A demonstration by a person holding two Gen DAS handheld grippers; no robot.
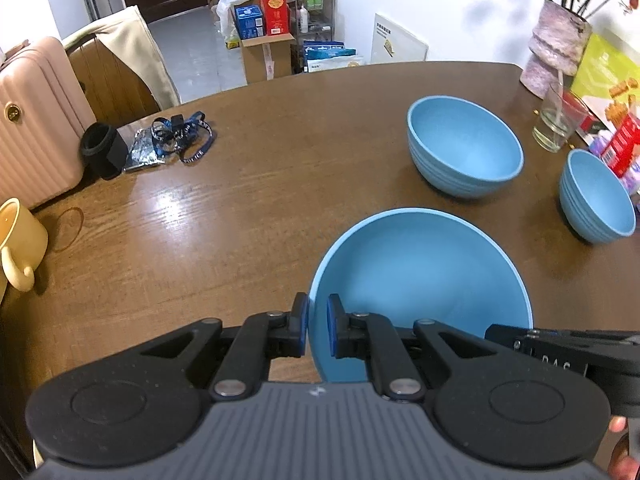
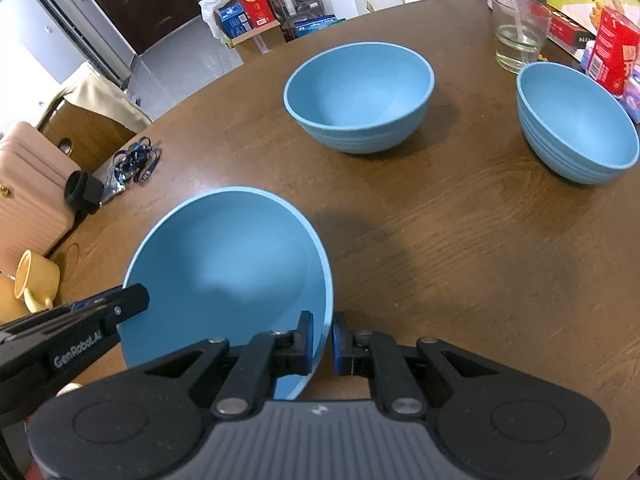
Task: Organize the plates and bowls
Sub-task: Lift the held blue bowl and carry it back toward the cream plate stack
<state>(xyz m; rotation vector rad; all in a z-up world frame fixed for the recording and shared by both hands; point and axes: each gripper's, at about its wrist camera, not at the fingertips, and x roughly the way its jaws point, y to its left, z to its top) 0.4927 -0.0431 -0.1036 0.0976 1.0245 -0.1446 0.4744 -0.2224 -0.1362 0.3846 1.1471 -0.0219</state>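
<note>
A large blue bowl (image 1: 420,280) (image 2: 224,264) hangs above the brown table, gripped at two sides. My left gripper (image 1: 318,326) is shut on its left rim, one pad inside and one outside. My right gripper (image 2: 321,338) is shut on its right rim in the same way. Each gripper shows at the edge of the other's view. A second blue bowl (image 1: 464,146) (image 2: 360,96) stands upright on the table further back. A third blue bowl (image 1: 596,196) (image 2: 576,120) stands to its right.
A glass (image 1: 558,120) (image 2: 518,32), a vase (image 1: 556,46) and red boxes (image 2: 614,48) crowd the table's far right. A black cup (image 1: 100,148), lanyard (image 1: 188,136) and yellow mug (image 1: 18,244) lie at the left. A pink suitcase (image 1: 36,120) and chair stand beyond.
</note>
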